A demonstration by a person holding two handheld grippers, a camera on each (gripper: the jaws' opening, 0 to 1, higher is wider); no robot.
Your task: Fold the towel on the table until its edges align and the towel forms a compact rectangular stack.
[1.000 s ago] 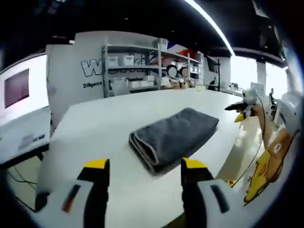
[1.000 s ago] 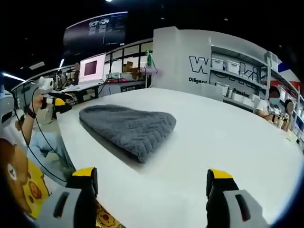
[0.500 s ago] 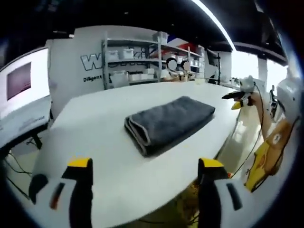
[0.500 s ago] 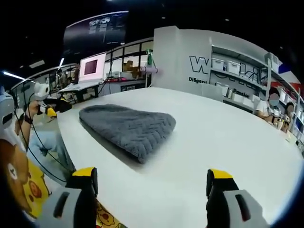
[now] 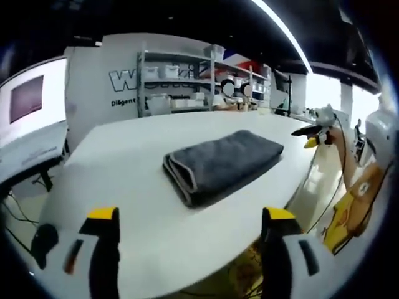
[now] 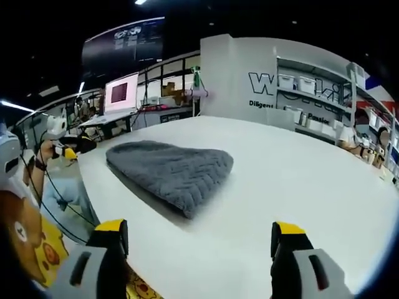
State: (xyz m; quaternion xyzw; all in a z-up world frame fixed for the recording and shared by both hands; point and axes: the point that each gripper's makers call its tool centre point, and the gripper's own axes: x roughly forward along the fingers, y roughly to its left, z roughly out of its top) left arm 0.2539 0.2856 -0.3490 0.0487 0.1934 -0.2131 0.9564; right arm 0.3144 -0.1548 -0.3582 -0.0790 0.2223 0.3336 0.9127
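White surface (image 5: 124, 162) carried the folded towel (image 5: 223, 163) ahead of our left gripper (image 5: 187, 218) and right gripper (image 6: 199, 233), long axis slanting away, both jaws wide, empty.

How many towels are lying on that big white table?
1. A single grey towel, already folded into a compact rectangle, lies on the white table ahead of both open grippers, near the table's edge. The folds may hide further layers, but no second towel is visible.

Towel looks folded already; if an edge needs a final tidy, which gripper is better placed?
Left, probably. The left gripper faces the towel at its layered open edges; the right gripper faces a rounded fold. Both are open and clear of it.
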